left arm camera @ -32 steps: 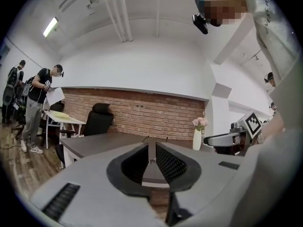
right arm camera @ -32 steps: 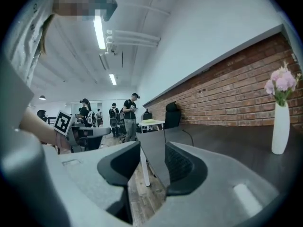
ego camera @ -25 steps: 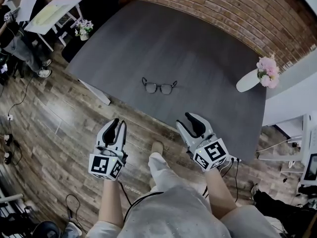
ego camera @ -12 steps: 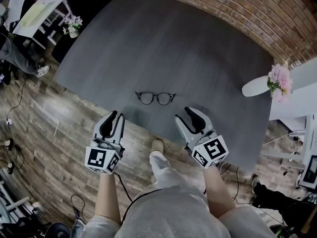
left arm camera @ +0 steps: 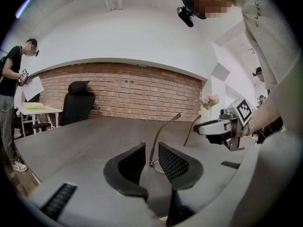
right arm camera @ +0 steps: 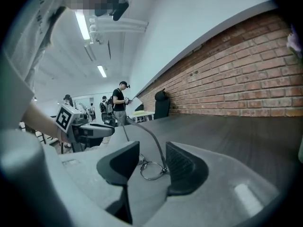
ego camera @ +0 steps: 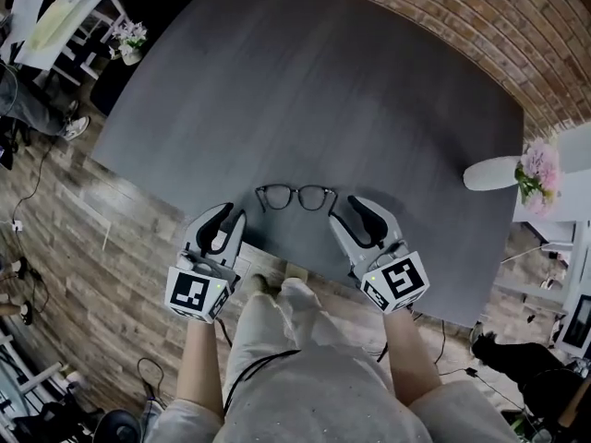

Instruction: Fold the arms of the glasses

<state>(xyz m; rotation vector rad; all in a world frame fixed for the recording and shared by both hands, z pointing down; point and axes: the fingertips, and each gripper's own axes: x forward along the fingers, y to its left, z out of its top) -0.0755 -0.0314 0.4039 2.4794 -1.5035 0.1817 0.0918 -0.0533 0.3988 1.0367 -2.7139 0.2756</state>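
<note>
There is one pair of glasses (ego camera: 295, 197) at the centre of the frame, with two arms (left arm camera: 163, 138). Two grippers show just below it: the left gripper (ego camera: 233, 212) and the right gripper (ego camera: 345, 210). One dark table (ego camera: 323, 81) fills the middle. There are two lots of flowers: one white vase (ego camera: 489, 172) at the right edge and one small flower pot (ego camera: 129, 40) at the upper left.

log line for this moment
glasses: on table, arms unfolded | left gripper: open, beside glasses | right gripper: open, beside glasses | fold: not started

Dim, desaturated; heavy fisheye edges.
</note>
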